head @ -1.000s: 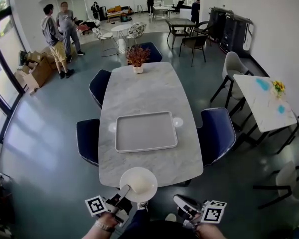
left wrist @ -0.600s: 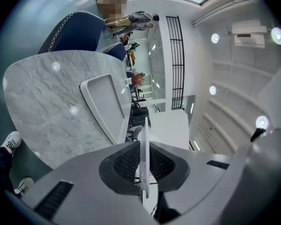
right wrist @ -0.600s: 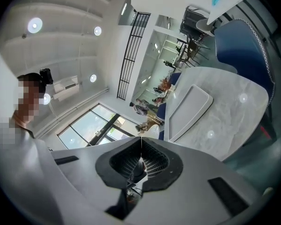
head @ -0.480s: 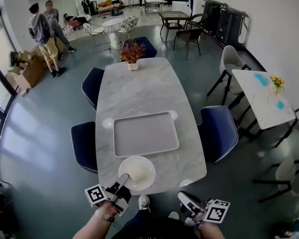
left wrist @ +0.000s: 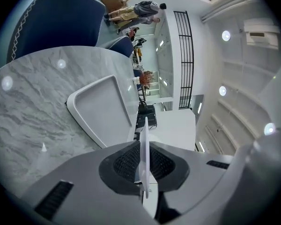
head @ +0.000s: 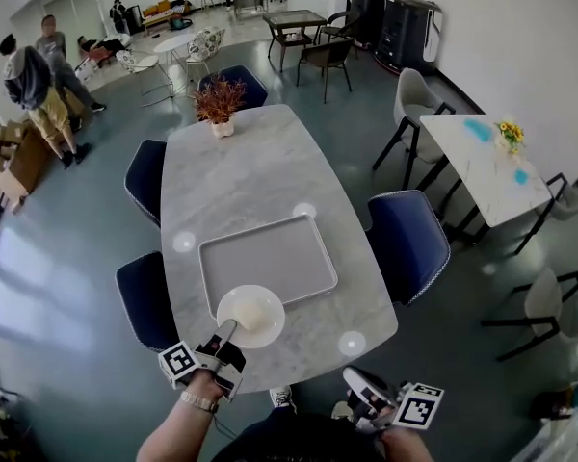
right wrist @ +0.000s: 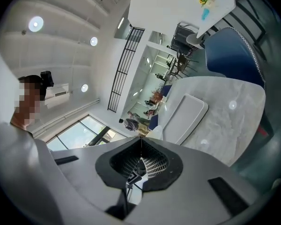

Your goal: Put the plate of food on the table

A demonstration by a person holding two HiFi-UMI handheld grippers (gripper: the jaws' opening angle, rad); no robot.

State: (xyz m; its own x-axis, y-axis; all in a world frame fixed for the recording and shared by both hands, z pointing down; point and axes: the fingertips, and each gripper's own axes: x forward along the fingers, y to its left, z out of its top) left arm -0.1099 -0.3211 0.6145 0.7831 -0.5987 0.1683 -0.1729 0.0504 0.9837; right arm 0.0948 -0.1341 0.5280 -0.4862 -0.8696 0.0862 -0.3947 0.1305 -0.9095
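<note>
The white plate (head: 270, 323) carries a pale mound of food (head: 250, 309) and sits low over the near end of the marble table (head: 260, 176), overlapping the near edge of the grey tray (head: 267, 258). My left gripper (head: 228, 332) is shut on the plate's near rim; in the left gripper view that rim (left wrist: 144, 153) stands edge-on between the pads, with the tray (left wrist: 98, 111) beyond. I cannot tell whether the plate rests on the surface. My right gripper (head: 364, 393) hangs off the table's near right corner, shut and holding nothing (right wrist: 140, 162).
A potted plant (head: 219, 99) stands at the table's far end. Blue chairs flank the table at right (head: 407, 243) and left (head: 144, 292). A white side table (head: 477, 166) stands at right. People (head: 39, 85) stand at far left by cardboard boxes.
The left gripper has carried the plate from beyond the table's near edge forward over the table, up to the tray's near edge. The right gripper stays low near the table's corner.
</note>
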